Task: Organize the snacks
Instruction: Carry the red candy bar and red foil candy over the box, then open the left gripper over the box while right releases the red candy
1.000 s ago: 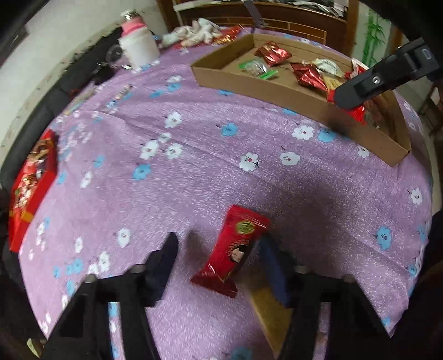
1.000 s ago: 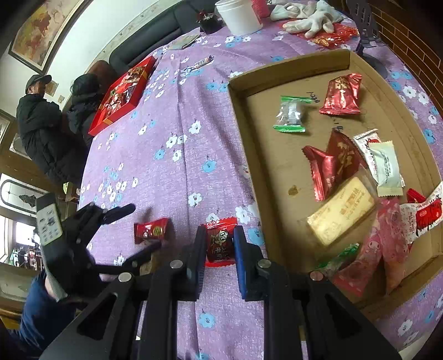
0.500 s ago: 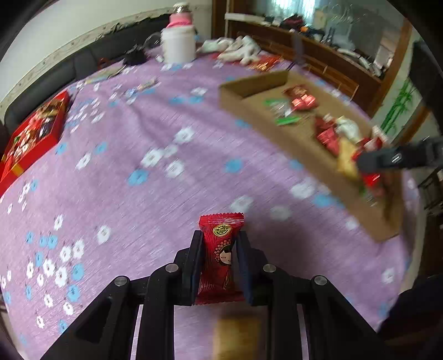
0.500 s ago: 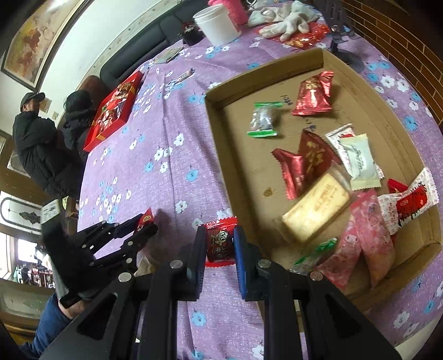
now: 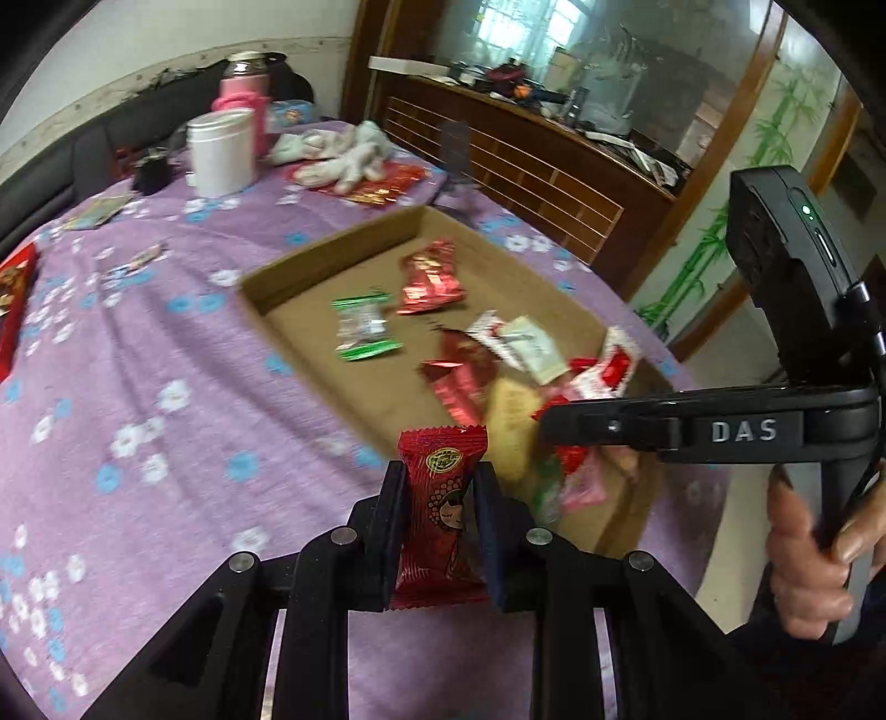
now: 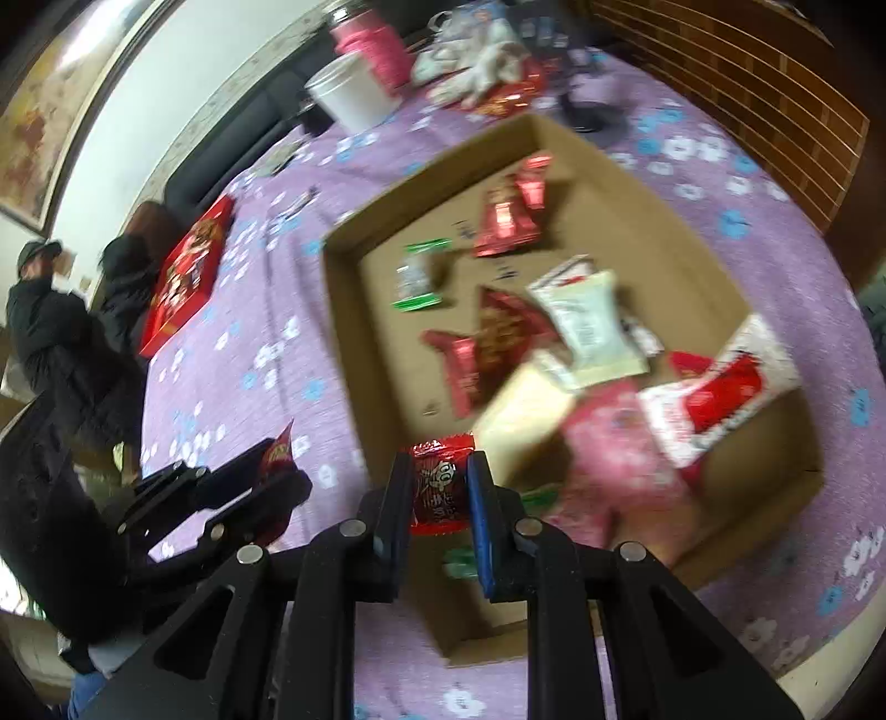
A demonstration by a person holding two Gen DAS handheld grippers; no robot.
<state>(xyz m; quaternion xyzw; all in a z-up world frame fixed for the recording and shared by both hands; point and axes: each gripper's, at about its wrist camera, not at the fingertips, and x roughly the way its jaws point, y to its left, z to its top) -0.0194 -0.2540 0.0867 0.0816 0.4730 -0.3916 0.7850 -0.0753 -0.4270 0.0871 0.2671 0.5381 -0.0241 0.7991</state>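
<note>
Tongs tilt downward (both pairs), left [image 5: 440, 515] clamping red snack [image 5: 440, 509], right [image 6: 440, 498] clamping red candy [image 6: 440, 487].

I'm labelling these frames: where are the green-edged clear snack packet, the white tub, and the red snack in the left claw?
green-edged clear snack packet [image 5: 362, 327]: left wrist view, clear middle of wrapper.
white tub [image 5: 221, 152]: left wrist view, side wall.
red snack in the left claw [image 5: 440, 498]: left wrist view, printed front, between the fingers.

A pale wall [image 5: 111, 50] with a framed painting [image 6: 44, 111] rises behind a dark sofa [image 5: 111, 138], while a wooden sideboard [image 5: 526, 149] backs onto a daylit window [image 5: 515, 27].
</note>
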